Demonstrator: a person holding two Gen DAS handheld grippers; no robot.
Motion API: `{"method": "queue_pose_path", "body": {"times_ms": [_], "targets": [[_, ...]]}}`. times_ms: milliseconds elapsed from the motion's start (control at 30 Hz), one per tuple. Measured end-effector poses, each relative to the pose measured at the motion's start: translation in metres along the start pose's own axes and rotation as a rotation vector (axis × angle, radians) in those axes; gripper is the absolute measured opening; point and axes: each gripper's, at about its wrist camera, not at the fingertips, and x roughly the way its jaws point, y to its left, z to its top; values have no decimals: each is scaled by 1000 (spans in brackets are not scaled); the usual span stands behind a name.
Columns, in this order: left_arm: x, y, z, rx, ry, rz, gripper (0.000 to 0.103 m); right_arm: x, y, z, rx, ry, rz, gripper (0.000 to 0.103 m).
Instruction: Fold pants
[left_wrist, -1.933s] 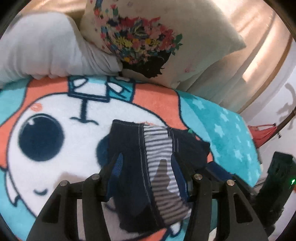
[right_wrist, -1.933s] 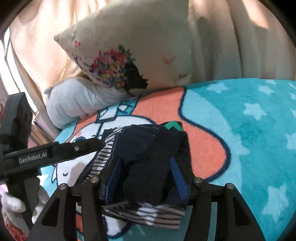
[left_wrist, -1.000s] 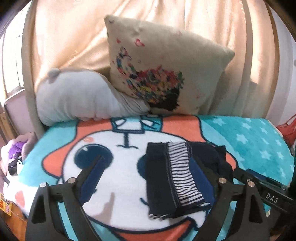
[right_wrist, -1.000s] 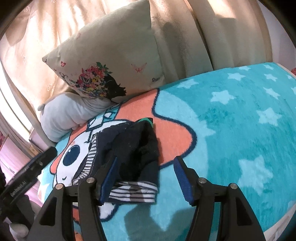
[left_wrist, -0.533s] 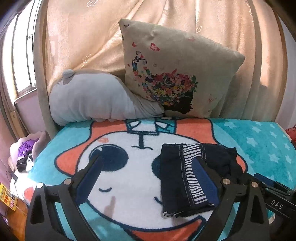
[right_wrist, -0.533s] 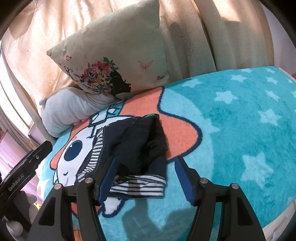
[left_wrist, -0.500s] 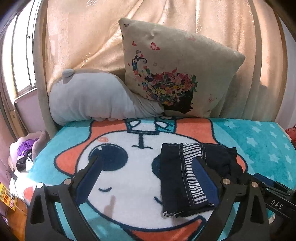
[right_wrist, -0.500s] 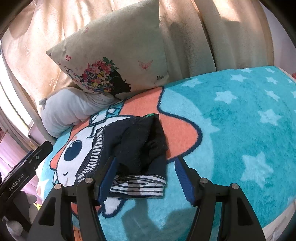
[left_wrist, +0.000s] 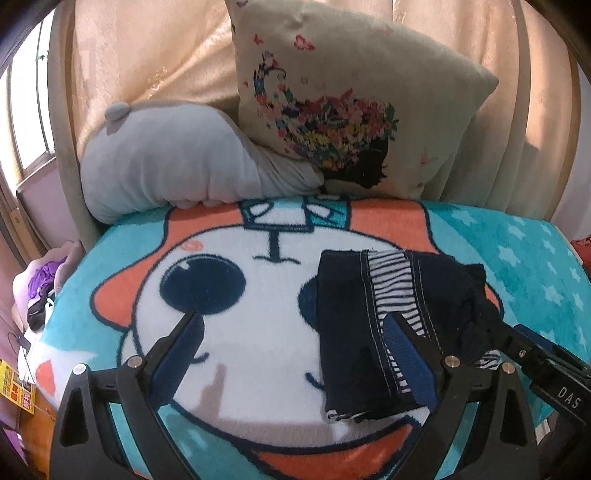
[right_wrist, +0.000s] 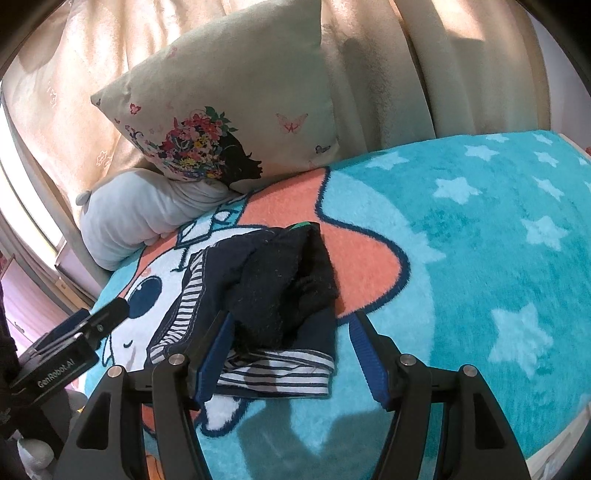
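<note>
Folded dark pants (left_wrist: 391, 325) lie on the cartoon blanket (left_wrist: 258, 295).
Both claws, left claw (left_wrist: 291, 332) and right claw (right_wrist: 290, 332), are wide open and hold nothing; a flower pillow (left_wrist: 347, 110) and grey pillow (left_wrist: 173, 158) sit behind.

Home bedroom: cartoon blanket (left_wrist: 258, 332) on bed, floral pillow (left_wrist: 351, 110), curtains (left_wrist: 147, 55).

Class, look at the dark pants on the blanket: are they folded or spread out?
Folded. The pants lie as a compact layered bundle on the blanket, striped lining showing between dark layers, no legs stretched out.

Left tongs (left_wrist: 291, 328), right tongs (right_wrist: 291, 328): black frames, blue pads, silver screws.
</note>
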Motion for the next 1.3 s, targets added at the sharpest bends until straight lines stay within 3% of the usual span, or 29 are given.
{"method": "queue_pose_path", "body": {"times_ms": [300, 700, 1167, 1300], "targets": [[4, -1, -1, 0, 10, -6, 97, 1, -5, -1, 18, -1, 5, 71], [-22, 22, 4, -110, -119, -22, 97, -3, -8, -3, 16, -9, 6, 71], [-13, 1, 0, -36, -43, -71, 97, -3, -12, -6, 20, -11, -3, 71], [-10, -6, -3, -4, -8, -74, 97, -6, -11, -7, -6, -15, -64, 71]]}}
